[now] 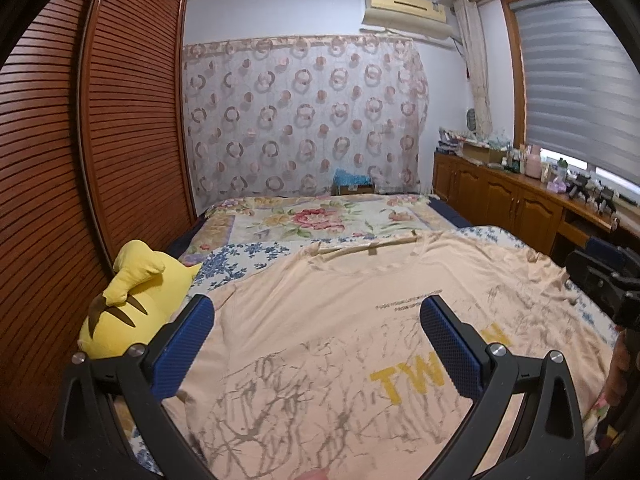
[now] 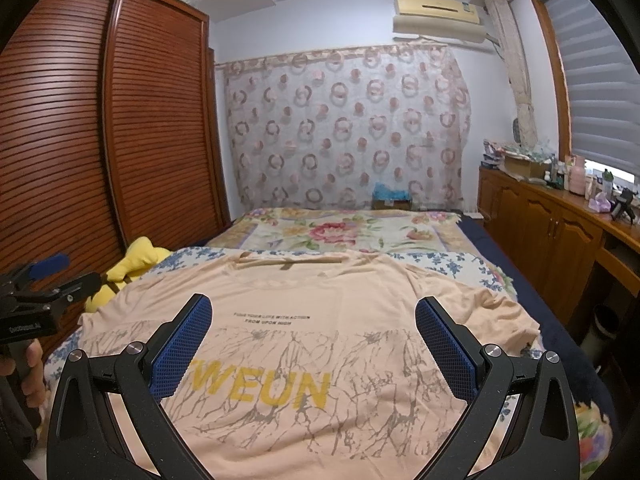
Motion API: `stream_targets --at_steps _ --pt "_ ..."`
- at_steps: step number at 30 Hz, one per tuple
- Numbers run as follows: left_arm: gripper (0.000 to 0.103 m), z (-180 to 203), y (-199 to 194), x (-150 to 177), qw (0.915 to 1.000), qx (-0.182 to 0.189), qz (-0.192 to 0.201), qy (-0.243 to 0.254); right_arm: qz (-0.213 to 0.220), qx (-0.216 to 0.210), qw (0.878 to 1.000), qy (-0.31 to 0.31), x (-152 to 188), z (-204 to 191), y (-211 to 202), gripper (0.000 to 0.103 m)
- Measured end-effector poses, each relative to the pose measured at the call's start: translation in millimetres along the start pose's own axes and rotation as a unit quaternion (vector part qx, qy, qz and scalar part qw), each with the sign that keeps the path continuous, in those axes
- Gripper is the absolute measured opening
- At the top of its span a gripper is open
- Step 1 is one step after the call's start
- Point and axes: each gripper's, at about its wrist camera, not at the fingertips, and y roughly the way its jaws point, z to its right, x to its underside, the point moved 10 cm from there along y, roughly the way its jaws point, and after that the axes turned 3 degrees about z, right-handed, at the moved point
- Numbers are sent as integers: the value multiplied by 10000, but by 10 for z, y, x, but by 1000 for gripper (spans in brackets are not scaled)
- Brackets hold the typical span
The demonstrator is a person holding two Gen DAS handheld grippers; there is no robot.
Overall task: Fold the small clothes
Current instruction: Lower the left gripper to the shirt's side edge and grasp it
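A peach T-shirt (image 1: 340, 320) with yellow letters and a grey branch print lies spread flat, front up, on the bed, collar toward the far end. It also shows in the right wrist view (image 2: 312, 320). My left gripper (image 1: 316, 312) is open and empty, hovering over the shirt's left half. My right gripper (image 2: 314, 312) is open and empty over the shirt's middle. The right gripper shows at the right edge of the left wrist view (image 1: 608, 280). The left gripper shows at the left edge of the right wrist view (image 2: 44, 292).
A yellow plush toy (image 1: 136, 304) lies at the bed's left edge beside a slatted wooden wardrobe (image 1: 100, 140). A floral blanket (image 1: 320, 216) covers the far bed. A wooden cabinet (image 2: 560, 220) with clutter runs along the right wall.
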Motion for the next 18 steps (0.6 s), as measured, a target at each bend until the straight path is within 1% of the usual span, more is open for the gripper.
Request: stream_targets --at_steps 2,7,13,18 --pt "103 28 50 22 10000 -45 -26 53 -7 -52 10000 -72 -18 -75 33 103" --pt "103 -186 109 172 9999 -128 -115 -12 -67 -250 9995 -152 9 -201 112 103" --pt "103 -519 209 267 9990 -331 -249 -141 -183 -464 9981 -356 40 -405 226 103" --pt "103 -715 264 414 9983 -384 -407 -151 -288 -682 9958 -542 52 -615 362 103"
